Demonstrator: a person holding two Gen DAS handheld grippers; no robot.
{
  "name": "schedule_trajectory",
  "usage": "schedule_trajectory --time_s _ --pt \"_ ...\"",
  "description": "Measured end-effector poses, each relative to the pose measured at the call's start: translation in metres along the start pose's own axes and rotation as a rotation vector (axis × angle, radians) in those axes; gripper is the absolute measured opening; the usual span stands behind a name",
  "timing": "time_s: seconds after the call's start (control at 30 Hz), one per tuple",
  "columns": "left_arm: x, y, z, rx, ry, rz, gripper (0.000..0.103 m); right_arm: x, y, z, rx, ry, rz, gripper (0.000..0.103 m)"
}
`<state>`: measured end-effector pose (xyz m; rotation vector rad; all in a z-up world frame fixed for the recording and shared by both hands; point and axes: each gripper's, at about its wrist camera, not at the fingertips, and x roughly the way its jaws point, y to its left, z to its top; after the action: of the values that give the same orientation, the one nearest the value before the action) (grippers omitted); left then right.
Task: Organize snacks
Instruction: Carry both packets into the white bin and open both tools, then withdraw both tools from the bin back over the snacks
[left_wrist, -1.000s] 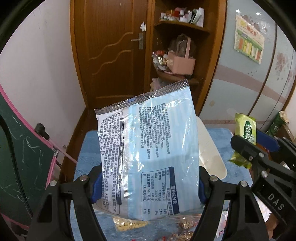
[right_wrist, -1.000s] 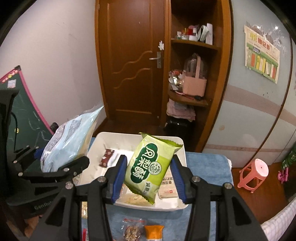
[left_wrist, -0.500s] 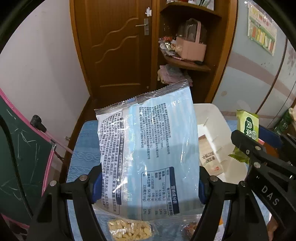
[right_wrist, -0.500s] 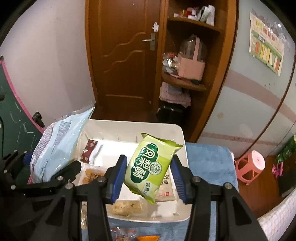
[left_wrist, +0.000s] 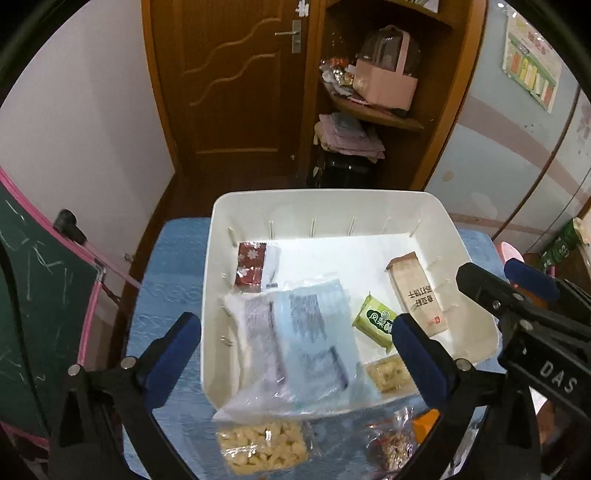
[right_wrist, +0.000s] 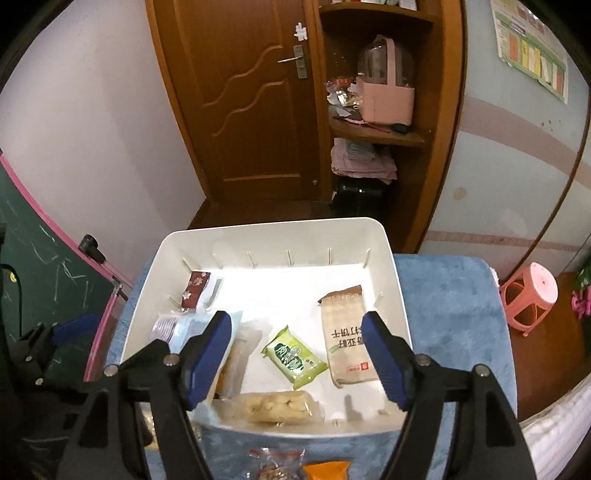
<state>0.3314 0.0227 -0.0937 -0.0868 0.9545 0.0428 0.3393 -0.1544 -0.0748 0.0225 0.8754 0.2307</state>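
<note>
A white bin (left_wrist: 332, 203) (right_wrist: 273, 230) stands on a blue cloth. In it lie a large pale blue bag (left_wrist: 310, 339), a small green packet (left_wrist: 375, 323) (right_wrist: 293, 354), a tan cracker pack (left_wrist: 417, 291) (right_wrist: 347, 336), a dark red packet (left_wrist: 251, 264) (right_wrist: 195, 288) and a yellow snack pack (right_wrist: 277, 404). My left gripper (left_wrist: 295, 354) is open and empty above the blue bag. My right gripper (right_wrist: 299, 360) is open and empty above the green packet; it also shows at the right of the left wrist view (left_wrist: 517, 295).
Loose snack bags (left_wrist: 262, 446) lie on the blue cloth (right_wrist: 450, 314) in front of the bin, with an orange packet (right_wrist: 327, 469). A green chalkboard (left_wrist: 33, 295) stands at left, a pink stool (right_wrist: 532, 295) at right. A wooden door and shelf stand behind.
Both grippers opened. The blue bag dropped from my left gripper into the bin and the green packet dropped from my right gripper into the bin. Both views tilted down over the bin.
</note>
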Motion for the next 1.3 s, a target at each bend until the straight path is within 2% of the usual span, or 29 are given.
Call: schedule_trajectory --time_s 0.23,0.47,0.87,1.17,1.3 --pt "-0.042 -0.005 -0.011 0.03 -0.036 -0.006 0.103 -0.025 -0.002 -0.008 0.025 -0.006 0.002 0.074" --pt "-0.097 -0.02 -0.032 0.074 -0.079 -0.027 0.103 -0.072 0.001 -0.024 0.003 -0.043 -0.01 0.074" --pt "-0.179 -0.063 -0.098 0.184 -0.143 -0.101 0.103 -0.153 -0.017 -0.088 0.029 -0.107 0.024 0.074" --pt "-0.208 -0.074 -0.14 0.16 -0.179 -0.113 0.103 -0.194 -0.029 -0.127 -0.017 -0.171 -0.012 0.074" --pt "-0.2 -0.071 -0.161 0.136 -0.128 -0.135 0.103 -0.201 -0.036 -0.142 -0.054 -0.177 -0.025 0.074"
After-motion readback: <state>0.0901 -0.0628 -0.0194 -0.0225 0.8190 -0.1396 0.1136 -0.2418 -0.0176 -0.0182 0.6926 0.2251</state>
